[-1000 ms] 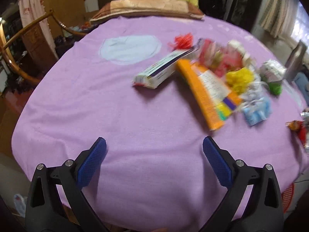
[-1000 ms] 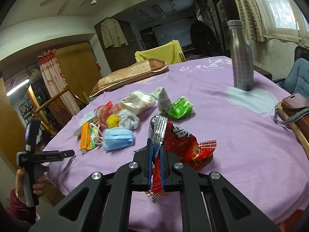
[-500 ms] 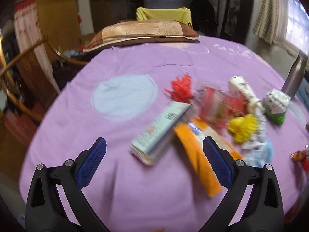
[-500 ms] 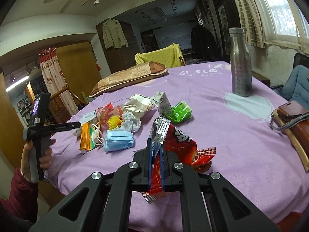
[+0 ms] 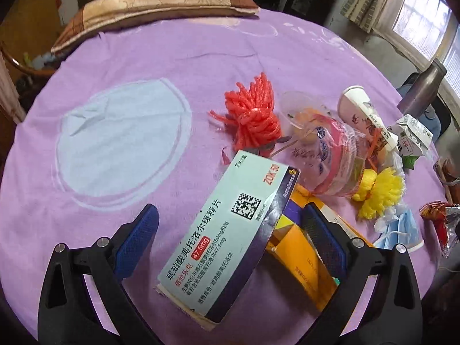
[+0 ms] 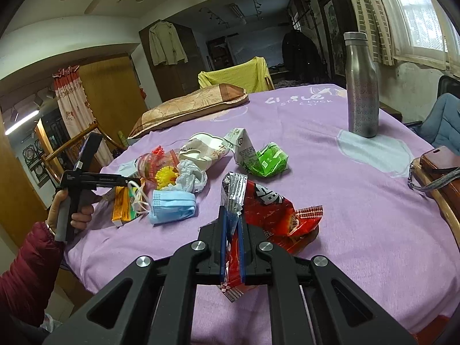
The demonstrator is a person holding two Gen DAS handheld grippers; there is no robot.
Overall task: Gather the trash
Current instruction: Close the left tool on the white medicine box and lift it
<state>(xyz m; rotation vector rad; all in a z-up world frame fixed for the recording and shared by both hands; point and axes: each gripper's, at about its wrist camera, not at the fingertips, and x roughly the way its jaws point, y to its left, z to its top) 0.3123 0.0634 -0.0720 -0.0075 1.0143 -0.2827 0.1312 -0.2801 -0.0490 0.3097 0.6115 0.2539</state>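
In right-wrist view alone, right claw (image 6: 232, 247) clamping red snack wrapper (image 6: 268, 210); left claw (image 5: 230, 241) wide

A purple-covered table (image 5: 120, 57) is carrying a medicine box (image 5: 224, 241) between the tool's fingers, red yarn (image 5: 253, 115) lying beyond it.

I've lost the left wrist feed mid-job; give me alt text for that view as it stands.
The open left claw straddles a pale-blue medicine box without its pads touching it, on the purple tablecloth. An orange box lies partly under it; beyond are red yarn, a clear plastic cup and a yellow pompom.
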